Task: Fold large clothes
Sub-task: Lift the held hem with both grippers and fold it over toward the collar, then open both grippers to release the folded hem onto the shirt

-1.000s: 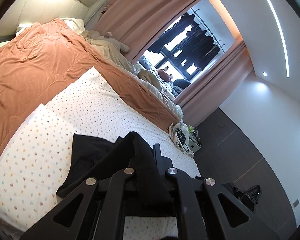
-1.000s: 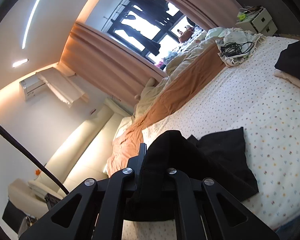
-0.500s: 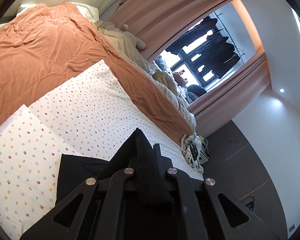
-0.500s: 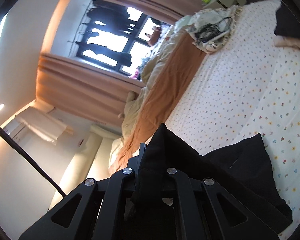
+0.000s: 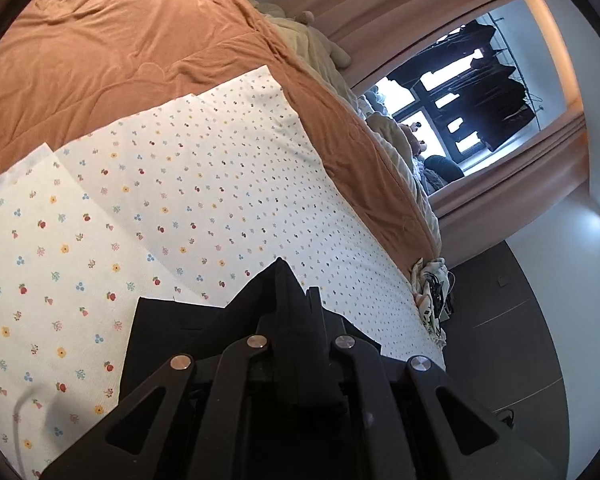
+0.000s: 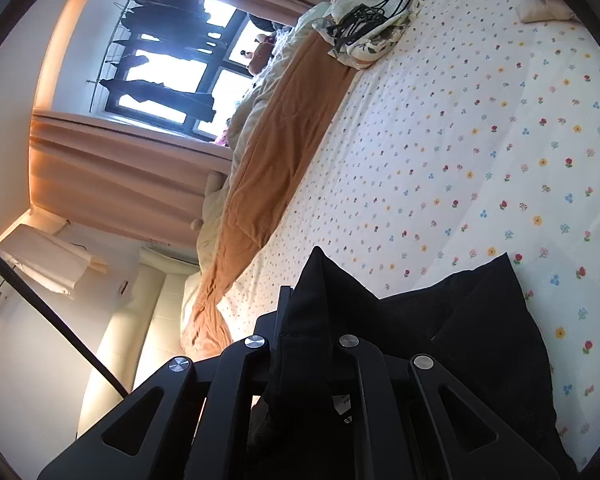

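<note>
Fingers (image 5: 296, 300) pinching black garment (image 5: 168, 336)

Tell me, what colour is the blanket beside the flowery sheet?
The blanket is rusty orange; the left wrist view shows it best.

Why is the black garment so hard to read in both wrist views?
Left wrist: the black garment merges with the dark left gripper, while the window is backlit. Right wrist: window glare blows out, fisheye bends the bed sheet, and garment folds lose detail.
</note>
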Demonstrator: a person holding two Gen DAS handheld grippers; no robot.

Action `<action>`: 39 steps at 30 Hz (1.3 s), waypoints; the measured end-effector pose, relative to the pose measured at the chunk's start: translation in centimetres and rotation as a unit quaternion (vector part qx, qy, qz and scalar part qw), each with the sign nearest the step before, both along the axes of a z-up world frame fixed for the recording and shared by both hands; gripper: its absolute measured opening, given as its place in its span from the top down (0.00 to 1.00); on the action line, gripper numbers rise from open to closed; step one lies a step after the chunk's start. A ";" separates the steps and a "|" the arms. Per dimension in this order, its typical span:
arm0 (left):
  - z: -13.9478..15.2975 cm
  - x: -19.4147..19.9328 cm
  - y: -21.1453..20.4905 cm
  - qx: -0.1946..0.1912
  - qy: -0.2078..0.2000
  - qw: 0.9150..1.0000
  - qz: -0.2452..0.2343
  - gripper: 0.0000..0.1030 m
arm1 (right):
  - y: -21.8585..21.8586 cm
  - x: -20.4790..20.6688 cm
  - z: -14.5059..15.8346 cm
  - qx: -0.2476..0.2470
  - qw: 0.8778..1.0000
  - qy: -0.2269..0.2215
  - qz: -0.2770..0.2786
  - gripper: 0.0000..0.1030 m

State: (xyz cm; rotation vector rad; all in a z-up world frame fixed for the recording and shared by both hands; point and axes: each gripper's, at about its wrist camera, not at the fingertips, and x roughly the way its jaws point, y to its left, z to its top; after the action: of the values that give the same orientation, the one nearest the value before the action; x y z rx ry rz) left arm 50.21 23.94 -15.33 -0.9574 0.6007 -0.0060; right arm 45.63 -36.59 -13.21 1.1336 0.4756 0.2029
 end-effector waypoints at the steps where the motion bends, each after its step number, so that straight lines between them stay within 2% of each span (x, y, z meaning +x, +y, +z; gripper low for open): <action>1: -0.5 0.2 0.1 -0.013 0.007 1.000 0.001 0.93 | 0.1 0.1 0.0 0.001 1.000 0.003 0.004 0.92; 2: -1.1 0.4 0.2 -0.029 0.017 0.999 0.003 0.93 | 0.2 0.2 0.2 0.000 1.000 0.009 0.008 0.91; 3: -1.3 0.5 0.1 -0.034 0.027 0.999 0.004 0.92 | 0.3 0.1 0.3 -0.002 1.000 0.010 0.012 0.83; 4: -1.4 0.5 0.0 -0.034 0.039 0.999 0.005 0.90 | 0.6 0.2 0.6 -0.013 1.000 0.013 0.015 0.62; 5: -1.4 0.4 -0.3 -0.032 0.042 0.999 0.001 0.89 | 0.8 0.4 0.6 -0.024 0.999 0.014 0.015 0.46; 6: -1.3 0.3 -0.4 -0.030 0.040 0.999 -0.003 0.84 | 0.9 0.3 0.9 -0.036 0.999 0.014 0.014 0.19; 7: -1.0 0.1 -0.5 -0.027 0.037 0.999 -0.006 0.79 | 1.0 0.0 1.5 -0.045 0.999 0.009 0.010 0.17; 8: -0.8 -0.2 -0.6 -0.026 0.034 0.999 -0.007 0.77 | 1.1 -0.3 1.7 -0.047 0.999 0.005 0.008 0.17; 9: -0.5 -0.4 -0.6 -0.024 0.034 0.999 -0.005 0.69 | 1.2 -0.5 1.9 -0.045 0.999 0.005 0.012 0.17; 10: -0.2 -0.8 -0.5 -0.022 0.033 0.999 -0.001 0.55 | 1.1 -0.3 1.6 -0.041 0.999 0.005 0.016 0.17; 11: 0.1 -1.3 -0.4 -0.019 0.031 0.999 0.004 0.45 | 1.2 -0.6 1.8 -0.040 0.999 0.005 0.019 0.17; 12: 0.4 -1.8 -0.2 -0.016 0.027 0.999 0.009 0.28 | 1.3 -0.9 1.9 -0.044 0.999 0.008 0.019 0.17; 13: 0.7 -2.5 -0.1 -0.014 0.020 1.000 0.015 0.25 | 1.5 -1.1 2.0 -0.050 0.999 0.012 0.017 0.17; 17: 1.3 -5.0 0.4 -0.006 0.021 0.999 0.026 0.25 | 2.0 -2.0 1.8 -0.076 0.997 0.025 0.021 0.17; 23: 1.1 -8.9 0.3 0.017 0.033 0.999 0.029 0.25 | 4.3 -4.0 3.8 -0.139 0.989 0.037 0.044 0.17; 29: -0.1 -12.9 0.2 0.040 0.052 0.997 0.030 0.25 | 7.8 -6.0 5.1 -0.193 0.976 0.048 0.085 0.17; 33: -1.4 -14.8 0.0 0.060 0.065 0.996 0.016 0.25 | 9.9 -8.4 5.5 -0.246 0.963 0.055 0.099 0.17; 39: -3.6 -16.0 -0.3 0.084 0.090 0.992 -0.011 0.26 | 7.6 -12.9 4.4 -0.269 0.957 0.088 0.069 0.17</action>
State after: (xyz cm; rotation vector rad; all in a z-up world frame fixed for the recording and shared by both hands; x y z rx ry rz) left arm 34.16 23.68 -18.94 -0.7927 0.7657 0.1104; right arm 32.76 -28.96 -8.84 0.5859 0.7185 0.0831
